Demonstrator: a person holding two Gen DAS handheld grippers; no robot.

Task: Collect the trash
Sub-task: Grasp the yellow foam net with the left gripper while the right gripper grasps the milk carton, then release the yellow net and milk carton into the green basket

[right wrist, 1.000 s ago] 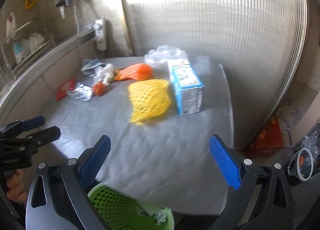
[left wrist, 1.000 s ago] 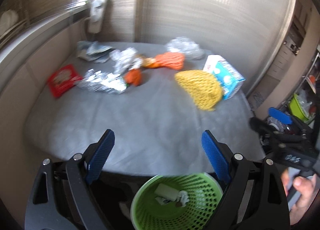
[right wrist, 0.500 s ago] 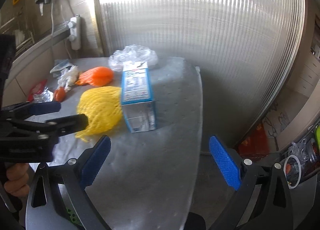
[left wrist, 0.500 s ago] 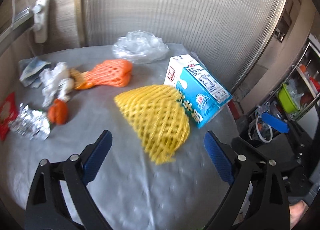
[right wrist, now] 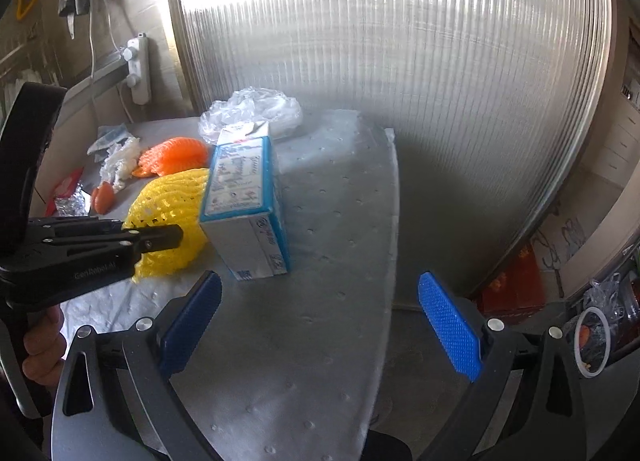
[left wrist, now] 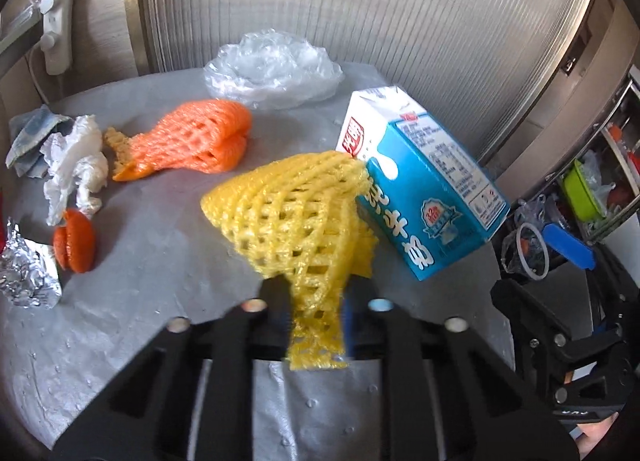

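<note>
My left hand-held gripper (left wrist: 316, 301) has its jaws shut tight on the near tail of the yellow foam fruit-net sleeve (left wrist: 298, 221), a soft open lattice of diamond-shaped holes. The net fans out wide at its far end and narrows to a pinched strip where I hold it, so its long axis runs from my jaws away toward the far side, tilted a little rightward. Its far right edge touches the blue-and-white milk carton (left wrist: 424, 185), which lies on its side on the grey padded counter (left wrist: 160, 261) with its gabled top pointing to the far left. The net's near end hangs past my pads, and its underside is hidden, so I cannot tell how much of it rests on the counter.

From my right wrist camera the same net (right wrist: 172, 201) sits just left of the carton (right wrist: 244, 197), partly covered by my left tool. My right hand-held gripper (right wrist: 320, 317) stands wide open with nothing between its blue pads.

To the far left lie an orange foam net (left wrist: 192, 141), a crumpled white tissue (left wrist: 76, 165), a small orange scrap (left wrist: 74, 241) and crumpled silver foil (left wrist: 24, 273), cut off by the frame edge. A clear plastic bag (left wrist: 276, 69) sits at the far edge.
</note>
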